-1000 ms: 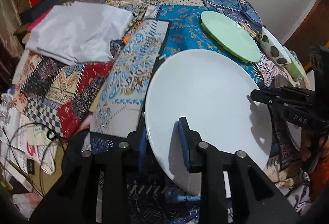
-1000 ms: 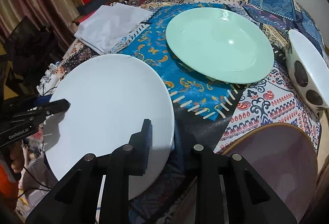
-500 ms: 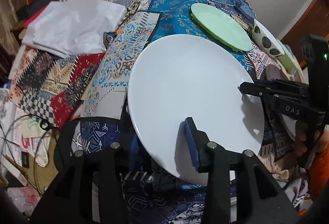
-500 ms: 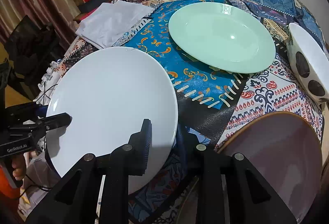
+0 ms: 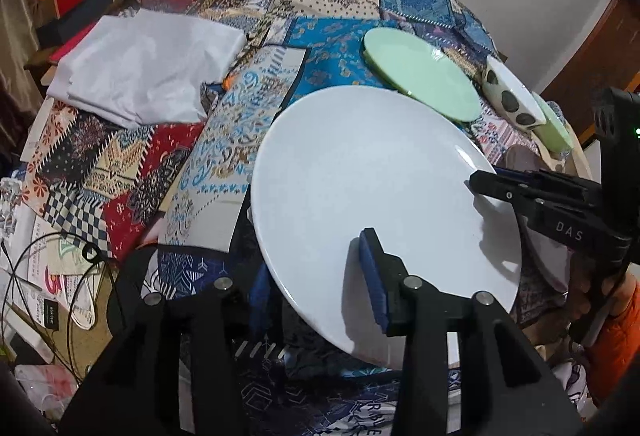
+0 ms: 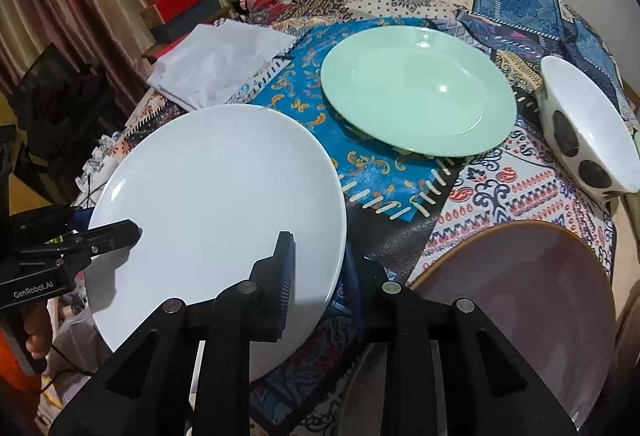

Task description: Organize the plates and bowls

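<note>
A large white plate (image 5: 380,195) (image 6: 216,195) hangs tilted above the near edge of the patchwork-covered table (image 5: 120,163). My right gripper (image 6: 320,284) is shut on its rim, one pad on top and one beneath. My left gripper (image 5: 316,284) straddles the opposite rim. Its fingers stand wider than the rim is thick, and the pads do not look pressed. In the left wrist view the right gripper's fingers (image 5: 504,187) reach onto the plate. Further back lie a mint green plate (image 6: 416,91) (image 5: 420,75) and a white bowl with dark spots (image 6: 584,139) (image 5: 508,95).
A mauve plate with a brown rim (image 6: 520,296) lies at the near right, beside the right gripper. A pale green bowl (image 5: 554,131) sits behind the spotted bowl. A folded white cloth (image 5: 140,63) lies at the far left. Cables (image 5: 40,276) and papers lie below the table's left edge.
The left gripper's fingers have spread wider around the white plate's rim. The right gripper keeps its grip, and the plate has barely shifted.
</note>
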Tool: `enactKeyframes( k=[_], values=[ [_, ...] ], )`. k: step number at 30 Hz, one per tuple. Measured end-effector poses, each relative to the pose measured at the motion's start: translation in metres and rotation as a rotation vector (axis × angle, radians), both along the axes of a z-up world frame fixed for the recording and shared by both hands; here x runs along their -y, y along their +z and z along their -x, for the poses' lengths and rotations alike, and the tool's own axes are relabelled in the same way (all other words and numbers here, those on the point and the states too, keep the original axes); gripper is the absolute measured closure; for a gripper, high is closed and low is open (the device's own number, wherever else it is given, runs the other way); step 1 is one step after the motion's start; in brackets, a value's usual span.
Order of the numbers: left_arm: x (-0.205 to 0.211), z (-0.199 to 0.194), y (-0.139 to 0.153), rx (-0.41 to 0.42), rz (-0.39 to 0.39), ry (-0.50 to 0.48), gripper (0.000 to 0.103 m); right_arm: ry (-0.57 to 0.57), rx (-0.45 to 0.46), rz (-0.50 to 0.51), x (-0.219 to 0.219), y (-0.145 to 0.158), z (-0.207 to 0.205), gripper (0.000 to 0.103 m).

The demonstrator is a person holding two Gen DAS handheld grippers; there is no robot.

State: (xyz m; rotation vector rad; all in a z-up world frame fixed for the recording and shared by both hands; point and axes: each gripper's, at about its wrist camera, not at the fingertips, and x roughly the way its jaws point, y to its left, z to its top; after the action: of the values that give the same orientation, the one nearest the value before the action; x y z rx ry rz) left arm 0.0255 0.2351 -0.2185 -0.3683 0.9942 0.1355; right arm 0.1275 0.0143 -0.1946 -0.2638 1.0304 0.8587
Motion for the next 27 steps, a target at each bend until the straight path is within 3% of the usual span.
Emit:
enactKeyframes(
  k=[27],
  values=[
    [0.081, -0.017, 0.065, 0.139, -0.074, -0.147, 0.062, -0.171, 0.103, -0.134, 0.095, 0.055, 0.01, 0.079]
  ],
)
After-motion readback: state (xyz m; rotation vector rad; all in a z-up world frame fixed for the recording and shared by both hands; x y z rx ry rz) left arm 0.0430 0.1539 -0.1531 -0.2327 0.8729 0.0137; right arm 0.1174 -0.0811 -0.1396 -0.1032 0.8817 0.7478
